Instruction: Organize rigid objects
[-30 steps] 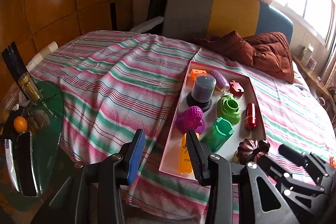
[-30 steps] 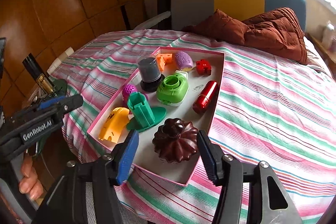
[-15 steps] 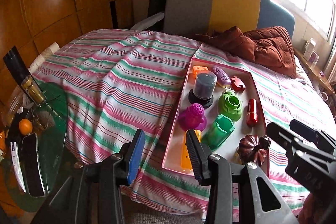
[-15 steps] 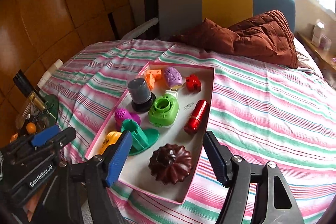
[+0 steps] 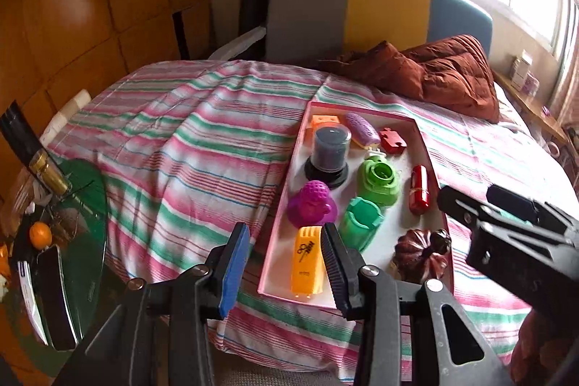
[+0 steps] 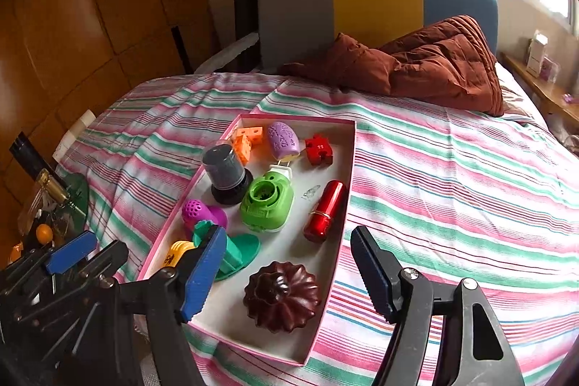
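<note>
Nine hard toys lie in the tray (image 6: 345, 169) on the bed (image 6: 452, 176). The brown mould (image 6: 281, 295), at its 6 o'clock end, looks light, stiff, glossy; grip across its ribs. Both hand-held grippers, left (image 5: 286, 264) and right (image 6: 287, 272), gape wide, empty.

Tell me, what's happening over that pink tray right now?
Left gripper open, empty. Right gripper open, empty, above the brown fluted mould. Pink tray full of toys. Nothing in the way.
</note>
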